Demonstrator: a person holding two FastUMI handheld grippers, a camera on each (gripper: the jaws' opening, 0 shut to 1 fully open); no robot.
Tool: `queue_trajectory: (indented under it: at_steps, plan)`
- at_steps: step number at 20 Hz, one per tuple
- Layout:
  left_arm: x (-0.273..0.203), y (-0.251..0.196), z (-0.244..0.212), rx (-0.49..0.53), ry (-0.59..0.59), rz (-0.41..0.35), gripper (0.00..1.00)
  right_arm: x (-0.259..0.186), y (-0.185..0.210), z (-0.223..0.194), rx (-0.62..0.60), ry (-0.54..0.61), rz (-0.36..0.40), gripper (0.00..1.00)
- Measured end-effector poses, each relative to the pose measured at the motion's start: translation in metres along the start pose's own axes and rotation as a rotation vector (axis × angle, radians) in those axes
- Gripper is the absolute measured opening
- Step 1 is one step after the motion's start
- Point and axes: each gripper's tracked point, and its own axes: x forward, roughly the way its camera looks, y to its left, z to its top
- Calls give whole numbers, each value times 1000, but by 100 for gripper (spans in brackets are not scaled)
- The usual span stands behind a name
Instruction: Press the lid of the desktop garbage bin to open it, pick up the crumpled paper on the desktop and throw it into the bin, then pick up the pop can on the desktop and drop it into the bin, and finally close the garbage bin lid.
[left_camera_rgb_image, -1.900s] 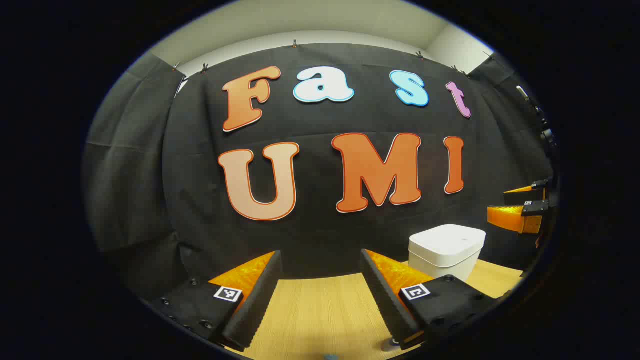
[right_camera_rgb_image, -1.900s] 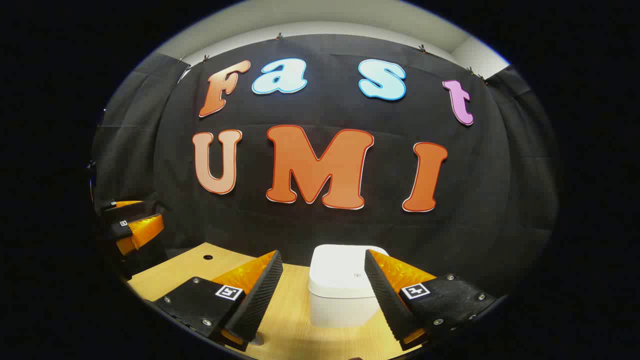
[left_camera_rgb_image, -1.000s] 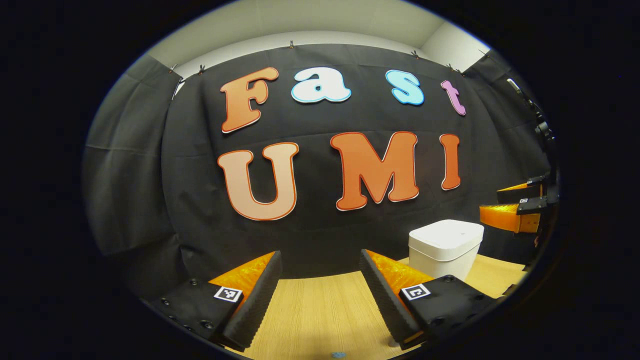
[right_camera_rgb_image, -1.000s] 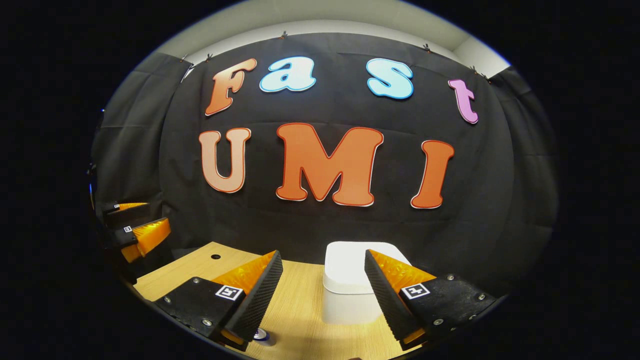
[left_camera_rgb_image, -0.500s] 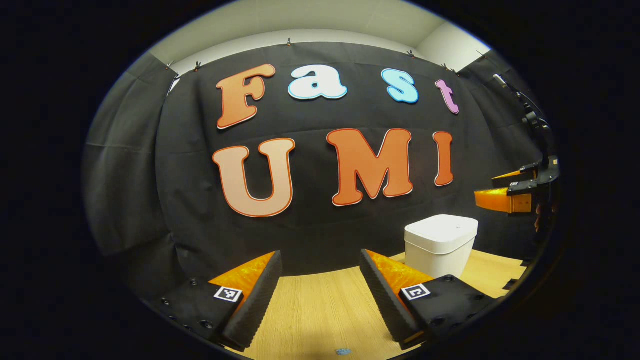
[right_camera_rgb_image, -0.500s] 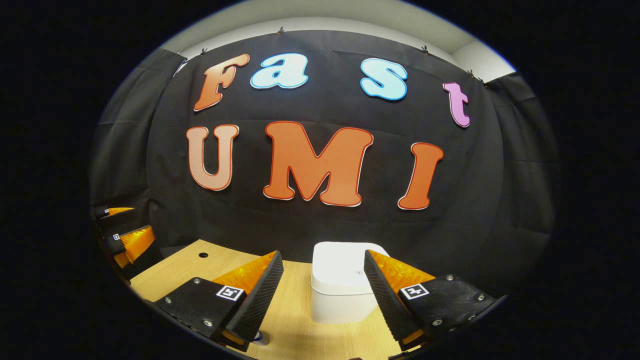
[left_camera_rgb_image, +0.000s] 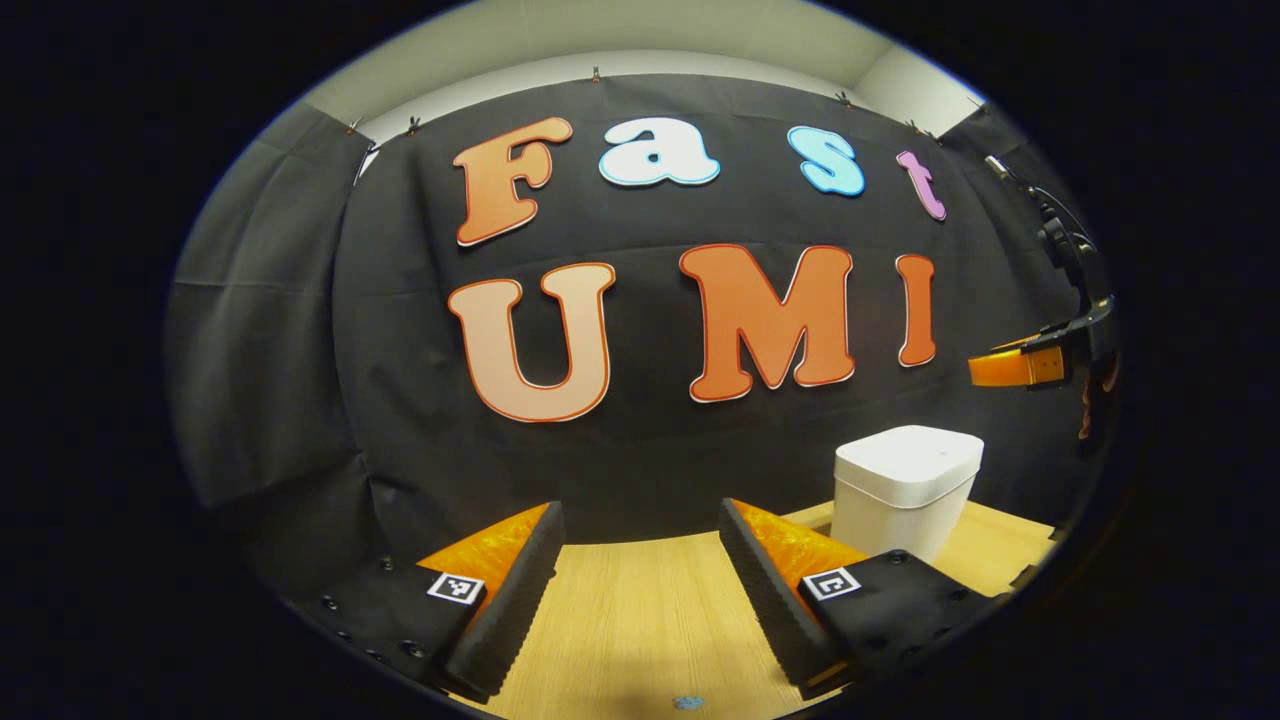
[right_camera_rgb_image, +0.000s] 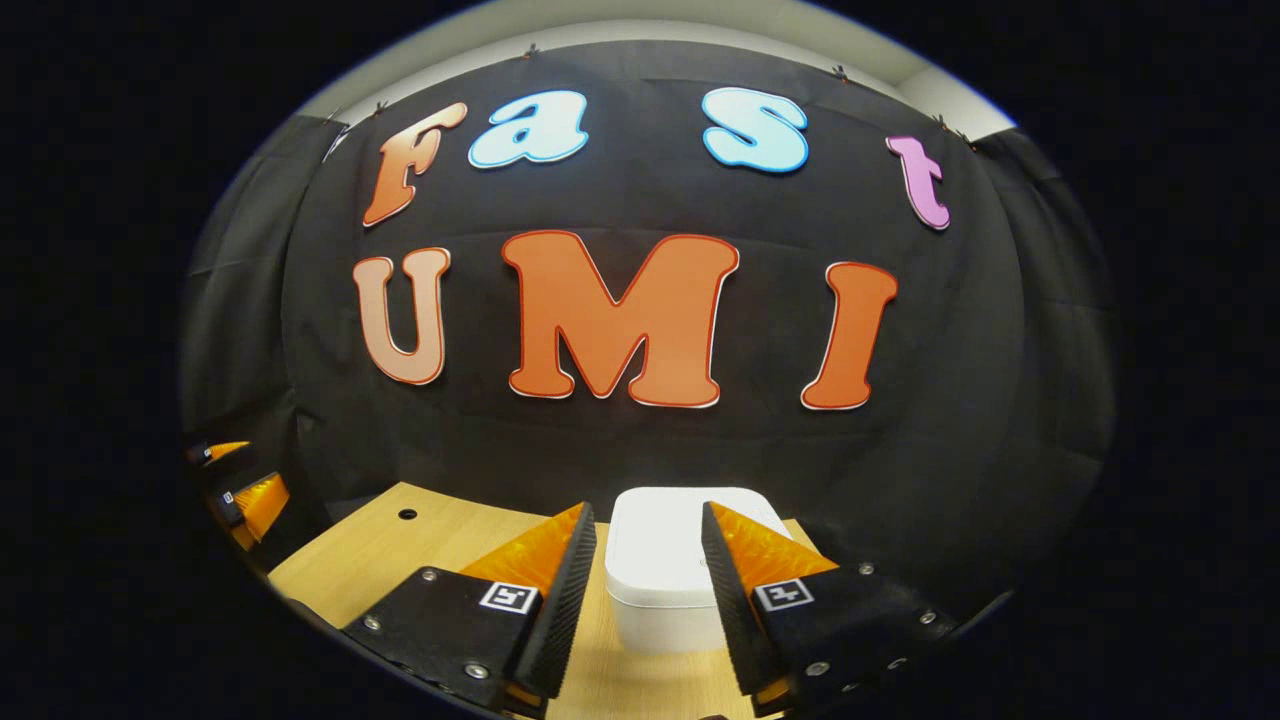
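Pale wood desktop (right_camera_rgb_image: 400, 560), black cloth behind. White plastic lidded bin (right_camera_rgb_image: 655, 580) is seen shut, centred ahead. Right gripper (right_camera_rgb_image: 645, 590), empty, has been narrowed vs. 0.5 s ago, prob. for a lid press. Left gripper (left_camera_rgb_image: 640, 590) is held wide, empty.

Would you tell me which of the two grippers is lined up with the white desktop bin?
The right gripper: the white plastic bin sits between its open fingers, lid closed. The left gripper faces bare wooden desk.

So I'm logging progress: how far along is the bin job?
Nothing looks done: the bin has its lid down. In hand: the right gripper, empty and partly open, is lined up with the lid, apart from it. Left gripper is open, empty. Pressing, paper, can and closing remain.
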Motion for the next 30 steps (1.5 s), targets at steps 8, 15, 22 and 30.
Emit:
queue_trajectory:
  at_steps: [8,15,22,30]
  plan:
    - [3,2,-13,6,48,80,100,38,-38,-15,31,63,-36,25]
    - [1,-2,-25,14,91,122,100,60,-58,-37,62,144,-38,2]
    - [-4,-3,-31,30,121,162,100,79,-58,-58,60,204,3,1]
    - [-10,-2,-39,38,154,210,100,99,-52,-86,40,288,47,1]
